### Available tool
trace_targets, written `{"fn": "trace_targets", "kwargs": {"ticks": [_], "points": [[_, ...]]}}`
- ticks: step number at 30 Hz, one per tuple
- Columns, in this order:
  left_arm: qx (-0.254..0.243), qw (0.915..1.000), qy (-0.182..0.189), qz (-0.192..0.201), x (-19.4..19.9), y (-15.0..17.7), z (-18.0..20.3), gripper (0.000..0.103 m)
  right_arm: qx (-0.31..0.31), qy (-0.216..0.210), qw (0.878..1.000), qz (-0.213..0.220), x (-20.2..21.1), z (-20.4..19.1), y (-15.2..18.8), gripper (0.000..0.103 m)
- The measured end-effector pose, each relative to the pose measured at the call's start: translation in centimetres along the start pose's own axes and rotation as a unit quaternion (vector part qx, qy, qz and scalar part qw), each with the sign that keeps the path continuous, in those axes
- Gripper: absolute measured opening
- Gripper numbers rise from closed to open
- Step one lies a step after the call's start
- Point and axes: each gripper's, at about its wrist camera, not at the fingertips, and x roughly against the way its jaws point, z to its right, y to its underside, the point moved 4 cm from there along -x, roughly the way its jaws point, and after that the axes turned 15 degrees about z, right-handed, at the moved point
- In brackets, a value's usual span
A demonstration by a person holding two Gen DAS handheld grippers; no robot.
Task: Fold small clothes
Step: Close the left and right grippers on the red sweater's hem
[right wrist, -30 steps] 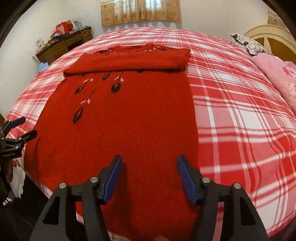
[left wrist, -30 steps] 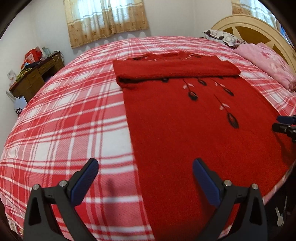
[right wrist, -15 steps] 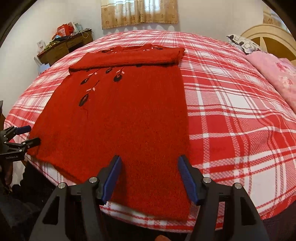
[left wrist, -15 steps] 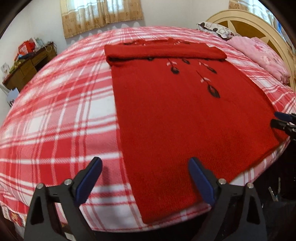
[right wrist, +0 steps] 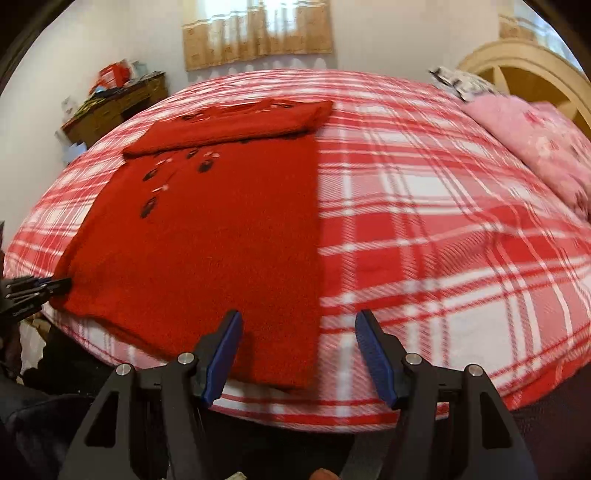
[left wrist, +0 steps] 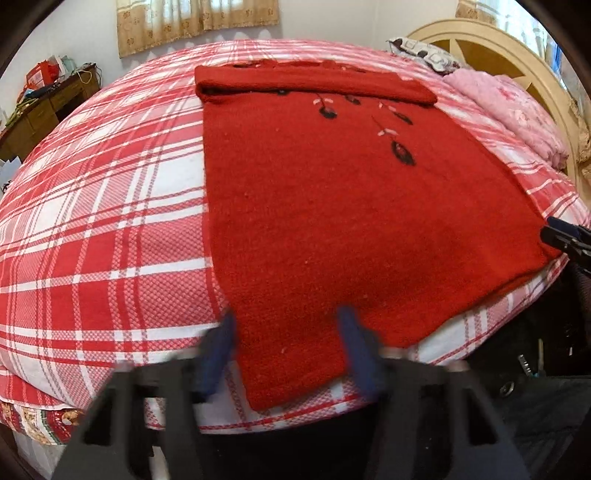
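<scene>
A red knit sweater [left wrist: 332, 206] with dark leaf motifs lies flat on the plaid bedcover [left wrist: 92, 229], its top part folded down across the far end. My left gripper [left wrist: 286, 345] hangs over the near left hem corner. Its blurred jaws are closing with the cloth between them, and a gap still shows. From the right wrist view the left gripper [right wrist: 55, 286] sits at the sweater's [right wrist: 221, 240] left corner. My right gripper [right wrist: 299, 345] stands open over the near right hem corner, the sweater's edge between its fingers. It also shows in the left wrist view as the right gripper [left wrist: 561, 236].
A pink blanket [left wrist: 517, 114] and a patterned pillow [left wrist: 424, 51] lie by the wooden headboard [left wrist: 509, 44]. A cluttered wooden desk [right wrist: 114, 103] stands at the far left wall under a curtained window [right wrist: 258, 33]. The bed's near edge drops to a dark floor.
Both grippers drew back toward the bed's near edge, so the sweater's hem came into view. The left jaws narrowed around the hem corner; the right jaws kept their width.
</scene>
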Motion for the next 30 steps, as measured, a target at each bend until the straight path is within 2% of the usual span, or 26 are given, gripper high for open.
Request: {"fn": "trace_targets", "kwargs": {"ticks": [1, 7, 8, 10, 12, 13, 14, 19, 20, 21, 22, 23, 25, 26, 27, 30], "points": [[0.005, 0.9999, 0.01, 0.003, 0.3, -0.1, 0.0, 0.013, -0.01, -0.001, 1.0, -0.003, 0.0, 0.4, 0.2, 0.064], [0.013, 0.9998, 0.008, 0.011, 1.1, -0.2, -0.5, 0.012, -0.025, -0.026, 0.999, 0.0, 0.5, 0.5, 0.5, 0.064], [0.015, 0.9998, 0.008, 0.009, 1.0, -0.1, -0.5, 0.017, -0.027, -0.03, 0.999, 0.001, 0.4, 0.5, 0.5, 0.064], [0.017, 0.9998, 0.002, 0.004, 0.8, 0.1, -0.6, 0.02, -0.029, -0.033, 0.999, 0.0, 0.4, 0.4, 0.5, 0.064], [0.014, 0.9999, -0.007, 0.0, 0.8, 0.2, -0.8, 0.043, -0.031, -0.037, 0.999, 0.001, 0.4, 0.4, 0.6, 0.059], [0.014, 0.9998, -0.014, 0.001, 0.9, 0.3, -0.9, 0.058, -0.031, -0.038, 0.999, 0.001, 0.4, 0.3, 0.6, 0.055], [0.016, 0.9998, -0.013, 0.002, 1.0, 0.2, -0.9, 0.067, -0.031, -0.039, 0.999, 0.001, 0.5, 0.3, 0.8, 0.054], [0.039, 0.9992, 0.0, -0.012, 0.5, 0.9, -1.5, 0.067, -0.019, -0.043, 0.999, -0.001, -0.1, -0.4, 1.3, 0.051], [0.04, 0.9991, 0.0, -0.012, 0.6, 1.0, -1.6, 0.066, -0.016, -0.044, 0.999, 0.0, 0.0, -0.5, 1.4, 0.05], [0.039, 0.9992, -0.001, -0.01, 0.7, 1.0, -1.6, 0.064, -0.014, -0.047, 0.999, 0.0, 0.0, -0.6, 1.4, 0.045], [0.034, 0.9994, -0.001, -0.008, 0.9, 1.0, -1.5, 0.054, -0.013, -0.05, 0.999, -0.001, 0.0, -0.7, 1.4, 0.039], [0.031, 0.9995, 0.001, -0.006, 1.0, 0.9, -1.5, 0.035, -0.012, -0.05, 0.999, -0.001, -0.1, -0.7, 1.5, 0.037], [0.029, 0.9995, 0.014, -0.005, 1.1, 0.8, -1.2, 0.012, -0.011, -0.047, 0.999, 0.001, -0.1, -0.6, 1.5, 0.025], [0.026, 0.9995, 0.017, -0.004, 1.2, 0.7, -1.1, 0.011, -0.015, -0.049, 0.999, 0.003, 0.0, -0.4, 1.4, 0.019], [0.021, 0.9996, 0.017, 0.0, 1.5, 0.7, -1.0, 0.01, -0.025, -0.057, 0.998, 0.004, 0.1, -0.2, 1.3, 0.009], [0.013, 0.9996, 0.021, 0.011, 2.3, 0.1, -0.9, 0.009, -0.05, -0.074, 0.996, 0.022, 0.7, 0.2, 0.7, 0.009]]}}
